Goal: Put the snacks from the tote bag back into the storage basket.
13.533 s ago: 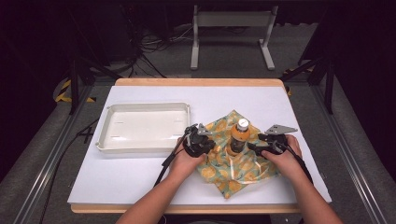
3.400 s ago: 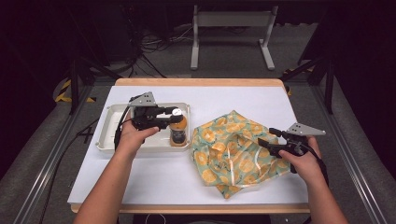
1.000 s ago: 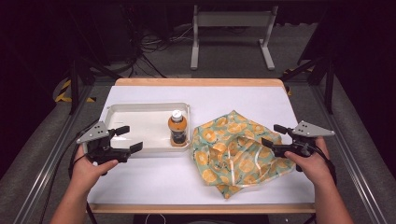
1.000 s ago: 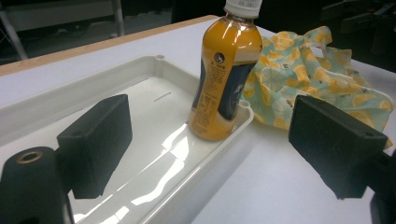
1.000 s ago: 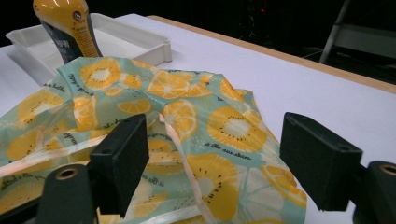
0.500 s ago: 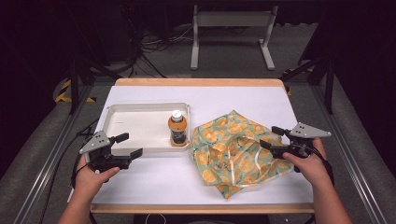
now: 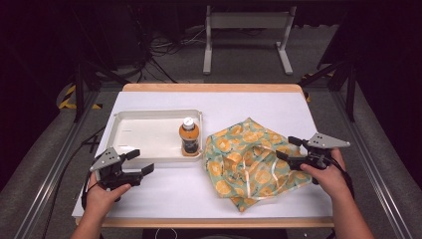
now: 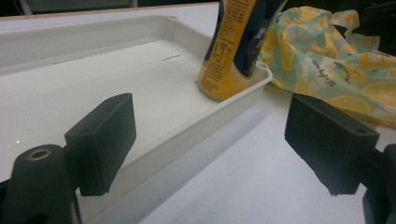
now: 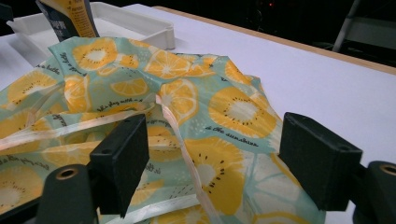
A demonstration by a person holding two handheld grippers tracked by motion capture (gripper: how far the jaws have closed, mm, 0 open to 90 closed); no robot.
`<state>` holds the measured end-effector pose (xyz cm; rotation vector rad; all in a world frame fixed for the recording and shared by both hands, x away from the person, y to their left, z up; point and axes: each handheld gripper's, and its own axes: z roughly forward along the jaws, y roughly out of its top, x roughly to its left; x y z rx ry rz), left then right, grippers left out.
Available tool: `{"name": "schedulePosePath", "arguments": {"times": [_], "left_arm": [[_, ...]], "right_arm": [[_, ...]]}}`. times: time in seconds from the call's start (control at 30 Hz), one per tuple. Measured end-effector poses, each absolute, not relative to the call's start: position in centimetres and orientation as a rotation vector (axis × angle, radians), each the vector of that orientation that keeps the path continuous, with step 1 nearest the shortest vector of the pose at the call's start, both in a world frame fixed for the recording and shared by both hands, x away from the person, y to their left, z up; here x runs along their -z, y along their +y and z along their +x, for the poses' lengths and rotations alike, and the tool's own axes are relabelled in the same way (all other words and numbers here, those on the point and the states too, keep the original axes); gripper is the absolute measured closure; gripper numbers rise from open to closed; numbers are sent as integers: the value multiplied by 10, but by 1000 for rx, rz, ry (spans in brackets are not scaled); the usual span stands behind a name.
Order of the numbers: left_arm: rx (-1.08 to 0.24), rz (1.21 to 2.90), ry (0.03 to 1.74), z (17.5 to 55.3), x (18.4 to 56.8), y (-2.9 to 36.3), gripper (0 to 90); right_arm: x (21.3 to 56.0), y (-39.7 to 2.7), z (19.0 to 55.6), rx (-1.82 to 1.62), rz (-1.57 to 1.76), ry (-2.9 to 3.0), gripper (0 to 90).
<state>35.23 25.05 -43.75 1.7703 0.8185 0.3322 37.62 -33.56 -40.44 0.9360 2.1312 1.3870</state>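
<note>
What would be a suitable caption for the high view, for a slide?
Juice bottle stands upright in the white tray; both open grippers, left and right, flank the lemon-print bag.

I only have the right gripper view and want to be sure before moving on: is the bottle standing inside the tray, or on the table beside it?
Observer: Inside. The bottle stands upright in the tray, at its right end near the front rim.
Operator: Where is the left hand-held gripper?
Observer: The left hand-held gripper is over the table in front of the tray's left end, jaws open, holding nothing.
Operator: Does the bag touch the tray?
Observer: From the high view, the bag lies right of the tray, its edge very close to the tray's right rim; I cannot tell whether they touch.
</note>
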Motion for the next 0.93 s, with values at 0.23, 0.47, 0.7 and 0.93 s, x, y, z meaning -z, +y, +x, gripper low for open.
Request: {"name": "schedulePosePath", "arguments": {"times": [0.23,0.47,0.7,0.93], "left_arm": [[-328,1842,820,350,445,245,169],[-288,1860,861,351,455,243,181],[-309,1867,873,351,454,241,177],[-316,1864,868,351,454,240,179]], "right_arm": [[410,-332,378,-1364,928,2157,247],[417,-327,379,-1334,924,2185,247],[421,-323,380,-1293,907,2215,240],[419,-323,379,-1304,906,2204,240]]}}
